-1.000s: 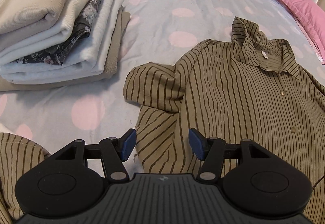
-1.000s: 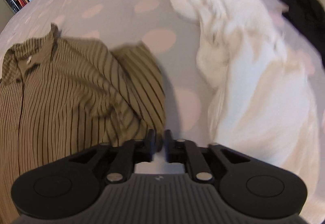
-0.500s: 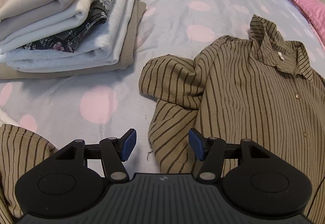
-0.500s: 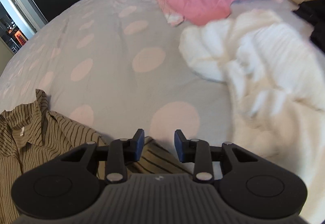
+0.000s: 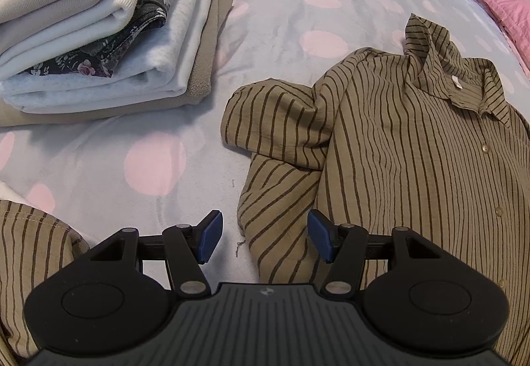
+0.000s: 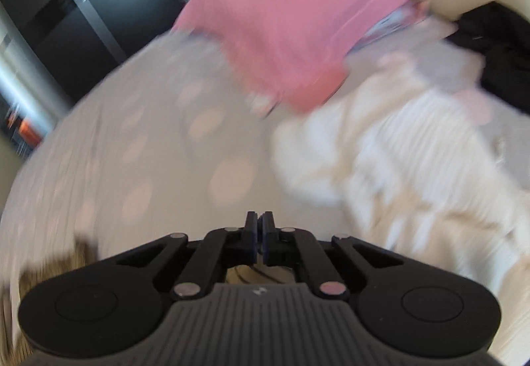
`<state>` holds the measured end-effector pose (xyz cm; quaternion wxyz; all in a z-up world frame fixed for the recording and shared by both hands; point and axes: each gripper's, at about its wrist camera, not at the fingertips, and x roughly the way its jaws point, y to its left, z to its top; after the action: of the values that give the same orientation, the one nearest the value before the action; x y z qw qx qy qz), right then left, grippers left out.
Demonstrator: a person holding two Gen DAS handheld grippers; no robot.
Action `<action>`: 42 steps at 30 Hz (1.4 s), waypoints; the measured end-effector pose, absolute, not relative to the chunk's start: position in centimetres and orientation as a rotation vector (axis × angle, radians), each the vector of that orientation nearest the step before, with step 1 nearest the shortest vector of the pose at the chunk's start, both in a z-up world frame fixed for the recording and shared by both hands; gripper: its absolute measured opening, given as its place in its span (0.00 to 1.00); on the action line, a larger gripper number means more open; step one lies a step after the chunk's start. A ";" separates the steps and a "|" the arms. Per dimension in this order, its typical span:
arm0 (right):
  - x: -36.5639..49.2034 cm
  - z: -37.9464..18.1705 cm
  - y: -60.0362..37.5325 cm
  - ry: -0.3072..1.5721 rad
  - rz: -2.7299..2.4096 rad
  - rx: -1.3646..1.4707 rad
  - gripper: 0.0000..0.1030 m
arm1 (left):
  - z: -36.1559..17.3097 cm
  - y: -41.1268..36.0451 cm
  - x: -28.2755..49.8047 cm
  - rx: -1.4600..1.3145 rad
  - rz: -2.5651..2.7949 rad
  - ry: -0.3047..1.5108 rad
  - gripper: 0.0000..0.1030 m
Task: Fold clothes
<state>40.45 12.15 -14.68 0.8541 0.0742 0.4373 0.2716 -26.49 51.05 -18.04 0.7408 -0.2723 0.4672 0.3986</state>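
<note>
On the bed (image 5: 291, 14), folded stack (image 5: 109, 34) lies left of the shirt (image 5: 414, 150).

No words or numbers can be read anywhere. The small pale tag (image 5: 456, 83) sewn inside the collar of the olive-brown striped button shirt (image 5: 414, 150) is too small to read. A tiny light mark (image 5: 265, 291) sits on the ribbed grey body of the left gripper, and another (image 6: 258, 291) on the right one, but neither makes a letter.
</note>
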 end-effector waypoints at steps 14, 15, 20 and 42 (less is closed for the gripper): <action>44.2 -16.6 13.8 0.871 0.394 0.133 0.12 | -18.0 51.5 -26.3 -0.559 0.894 1.020 0.53; 43.8 -16.6 13.7 0.870 0.406 0.111 0.12 | -18.0 51.7 -26.3 -0.559 0.899 1.013 0.53; 40.4 -17.2 12.0 0.911 0.465 0.072 0.17 | -17.4 52.5 -27.1 -0.551 0.906 0.966 0.53; 15.4 -13.8 8.3 1.250 0.775 0.235 0.37 | -21.4 59.8 -24.7 -0.597 0.945 0.826 0.48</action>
<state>15.38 8.35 -13.84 0.7354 0.1070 0.5686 0.3528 -24.72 59.84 -21.38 0.7681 -0.2750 0.3806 0.4355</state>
